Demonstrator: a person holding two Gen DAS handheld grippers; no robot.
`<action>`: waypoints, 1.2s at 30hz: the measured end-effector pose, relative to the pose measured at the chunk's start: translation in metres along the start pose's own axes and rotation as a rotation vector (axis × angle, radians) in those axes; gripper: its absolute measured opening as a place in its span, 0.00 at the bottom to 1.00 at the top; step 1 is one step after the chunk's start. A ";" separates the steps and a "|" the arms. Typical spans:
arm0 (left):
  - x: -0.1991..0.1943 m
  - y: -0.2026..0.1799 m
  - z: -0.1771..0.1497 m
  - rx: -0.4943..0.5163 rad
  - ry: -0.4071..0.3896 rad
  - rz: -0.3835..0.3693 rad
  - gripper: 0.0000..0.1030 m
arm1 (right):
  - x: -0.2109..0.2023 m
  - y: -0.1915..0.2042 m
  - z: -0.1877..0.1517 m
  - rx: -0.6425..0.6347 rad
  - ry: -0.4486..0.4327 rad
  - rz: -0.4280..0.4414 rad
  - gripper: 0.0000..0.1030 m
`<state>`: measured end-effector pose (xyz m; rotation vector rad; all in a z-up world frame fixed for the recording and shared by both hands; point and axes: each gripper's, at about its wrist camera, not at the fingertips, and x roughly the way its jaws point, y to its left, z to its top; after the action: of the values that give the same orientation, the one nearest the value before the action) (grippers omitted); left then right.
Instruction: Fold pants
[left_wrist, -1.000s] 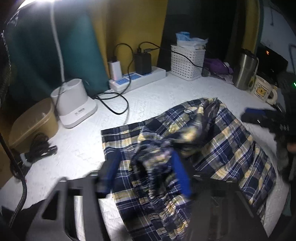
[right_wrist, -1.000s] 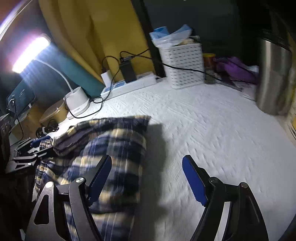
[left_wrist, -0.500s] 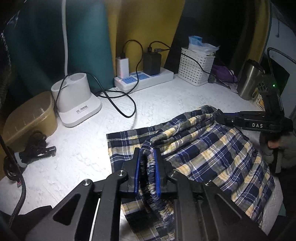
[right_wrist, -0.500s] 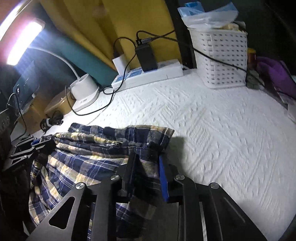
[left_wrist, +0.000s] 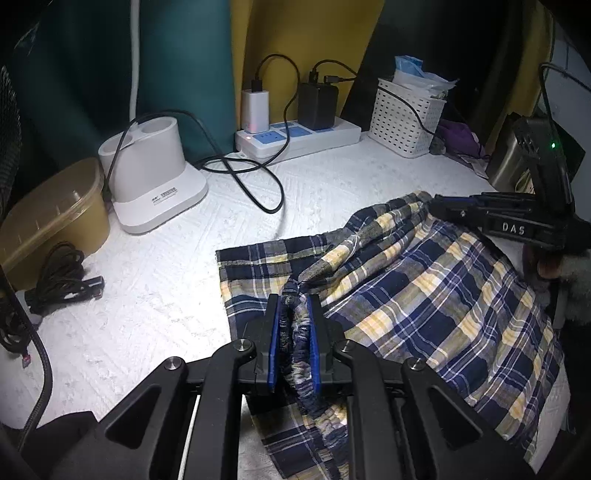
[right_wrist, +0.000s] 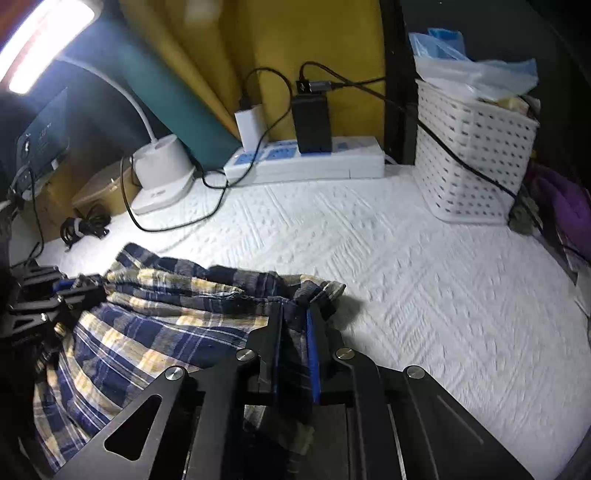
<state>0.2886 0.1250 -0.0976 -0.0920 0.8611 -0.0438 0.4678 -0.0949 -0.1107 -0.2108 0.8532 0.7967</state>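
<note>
White textured bench (left_wrist: 155, 295) under everything; left tongs (left_wrist: 293, 325) are clamped on the gathered waistband of the plaid pants (left_wrist: 424, 295), right tongs (right_wrist: 295, 332) pinch another bunched edge, "DAS" printed on their side, power strip (left_wrist: 299, 134) further back.

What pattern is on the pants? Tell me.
Navy, yellow and white plaid pants; clearest in the left wrist view.

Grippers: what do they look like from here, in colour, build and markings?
Both are matte black linkage frames with silver pivot screws and blue pads lining the fingers. That shows on the left gripper and the right gripper. Seen from the left wrist, the right unit's body carries white letters "DAS", a green light and a black cable running upward.
</note>
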 end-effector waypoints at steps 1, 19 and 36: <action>-0.002 0.002 0.000 -0.011 -0.008 0.002 0.12 | 0.000 0.000 0.002 -0.003 -0.005 0.002 0.12; -0.034 0.023 0.004 -0.148 -0.077 0.024 0.42 | -0.042 -0.008 -0.019 0.034 -0.030 -0.154 0.59; -0.018 -0.004 -0.036 -0.118 0.038 0.064 0.52 | -0.066 0.042 -0.110 -0.029 0.051 -0.230 0.59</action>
<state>0.2498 0.1206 -0.1066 -0.1745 0.9043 0.0656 0.3467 -0.1527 -0.1282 -0.3491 0.8482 0.5908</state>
